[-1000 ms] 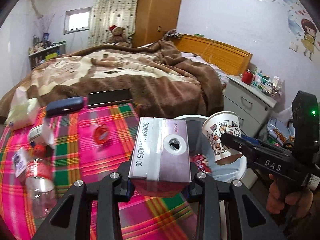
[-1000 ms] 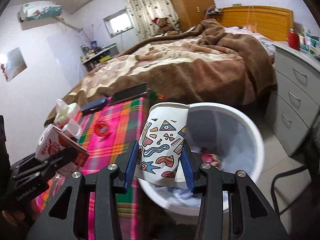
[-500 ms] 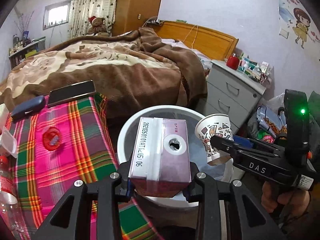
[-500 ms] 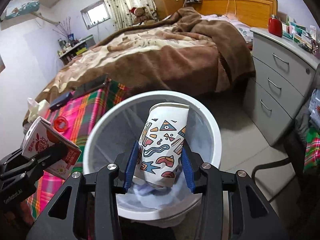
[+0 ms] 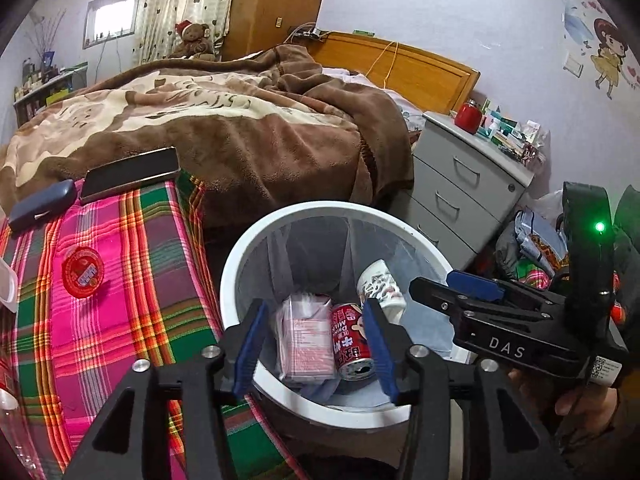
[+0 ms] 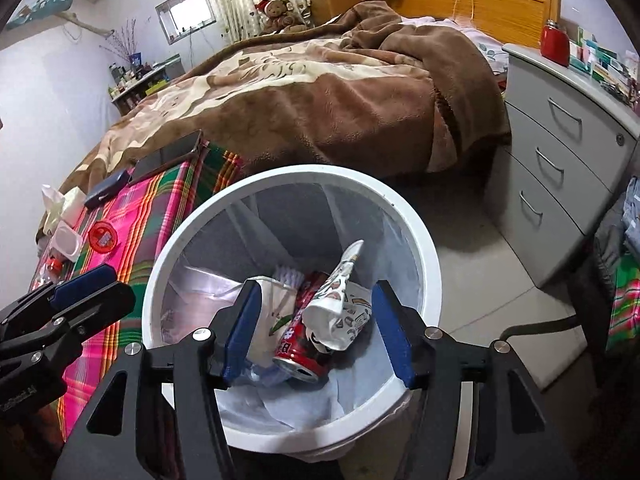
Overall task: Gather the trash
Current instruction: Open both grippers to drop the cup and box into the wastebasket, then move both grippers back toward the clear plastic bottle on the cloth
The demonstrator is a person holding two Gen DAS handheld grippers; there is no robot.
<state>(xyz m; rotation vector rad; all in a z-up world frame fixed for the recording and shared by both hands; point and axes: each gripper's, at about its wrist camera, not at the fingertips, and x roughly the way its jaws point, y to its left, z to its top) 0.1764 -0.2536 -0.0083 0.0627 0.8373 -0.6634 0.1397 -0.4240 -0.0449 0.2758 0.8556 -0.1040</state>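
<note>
A white trash bin (image 5: 320, 216) with a clear liner stands beside the plaid table; it also shows in the right wrist view (image 6: 304, 178). Inside lie a pink drink carton (image 5: 306, 340), a red can (image 5: 352, 342) and a patterned paper cup (image 5: 380, 286). In the right wrist view the cup (image 6: 340, 300), the can (image 6: 298, 336) and the carton (image 6: 268, 300) lie together at the bottom. My left gripper (image 5: 314, 350) is open and empty above the bin. My right gripper (image 6: 316, 334) is open and empty above the bin; it also shows in the left wrist view (image 5: 456, 292).
The plaid-covered table (image 5: 132, 280) holds a red round lid (image 5: 83, 269), a dark case (image 5: 40, 205), a black tablet (image 5: 130, 174), and at its far left a white cup and tissues (image 6: 60, 208). A bed with a brown blanket (image 5: 240, 128) lies behind. Grey drawers (image 6: 560, 160) stand right.
Both grippers opened over the bin. The carton dropped from the left gripper and the paper cup from the right; both now lie inside the bin.
</note>
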